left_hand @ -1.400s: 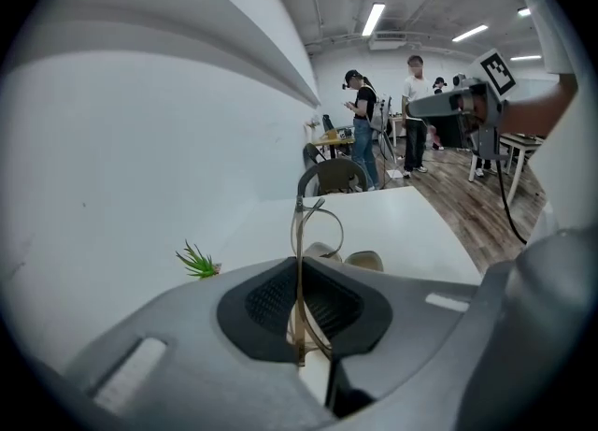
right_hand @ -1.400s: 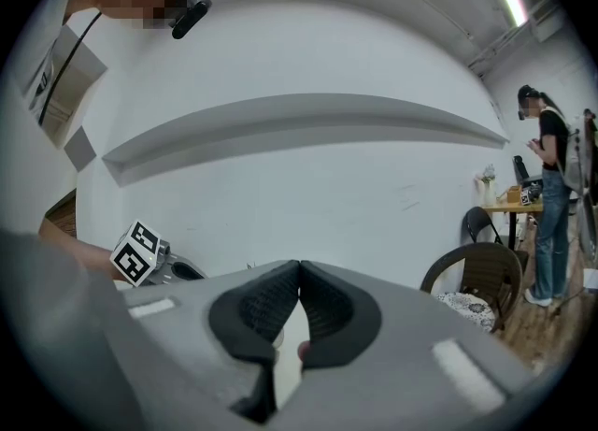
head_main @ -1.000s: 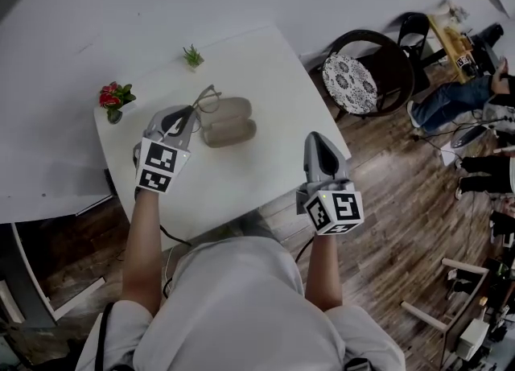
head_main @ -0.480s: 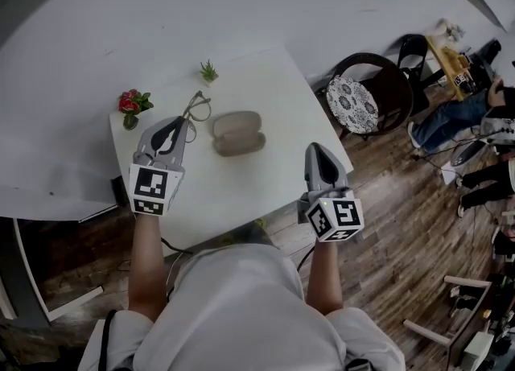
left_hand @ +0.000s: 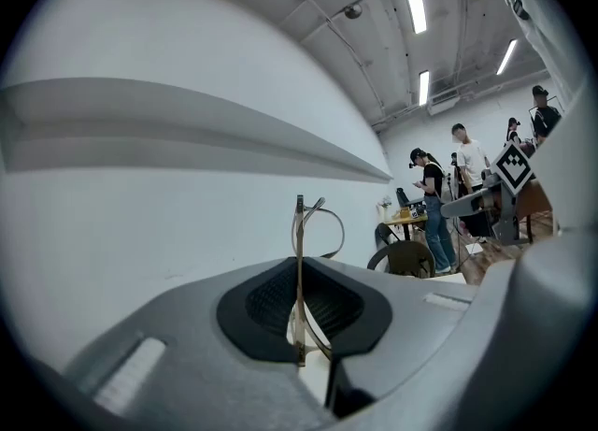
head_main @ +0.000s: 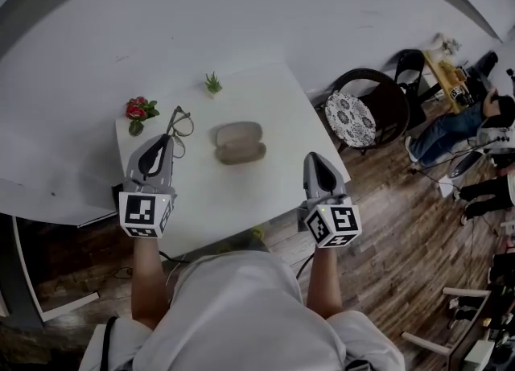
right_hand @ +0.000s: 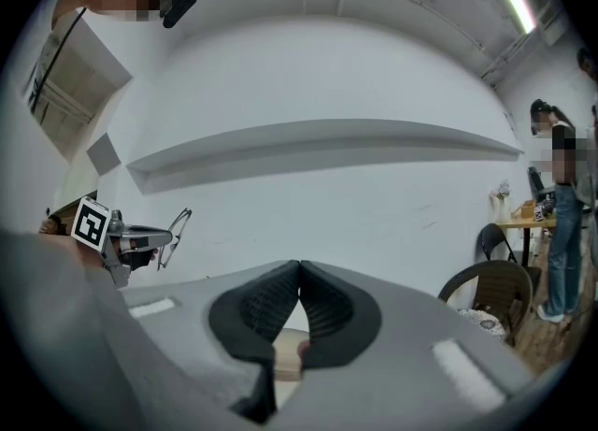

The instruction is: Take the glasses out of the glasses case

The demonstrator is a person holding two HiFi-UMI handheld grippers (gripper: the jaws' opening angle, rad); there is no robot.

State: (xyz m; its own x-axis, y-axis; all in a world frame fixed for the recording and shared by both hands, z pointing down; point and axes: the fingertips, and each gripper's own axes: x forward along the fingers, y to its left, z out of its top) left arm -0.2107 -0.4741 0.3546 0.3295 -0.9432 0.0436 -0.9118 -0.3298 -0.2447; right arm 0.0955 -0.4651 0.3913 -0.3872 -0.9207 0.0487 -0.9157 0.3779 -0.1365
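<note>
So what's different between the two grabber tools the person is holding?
The left gripper is shut on the glasses, while the right gripper is shut on nothing. The left gripper is near the red flowers, to the left of the case; the right gripper is by the right edge of the table. Both have closed jaws, point away from the person and carry a marker cube.

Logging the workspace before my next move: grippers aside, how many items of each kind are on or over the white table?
Glasses: 1, held in the left gripper
Glasses case: 1
Small plants: 2 (red-flowered plant, green plant)
Total: 4
</note>
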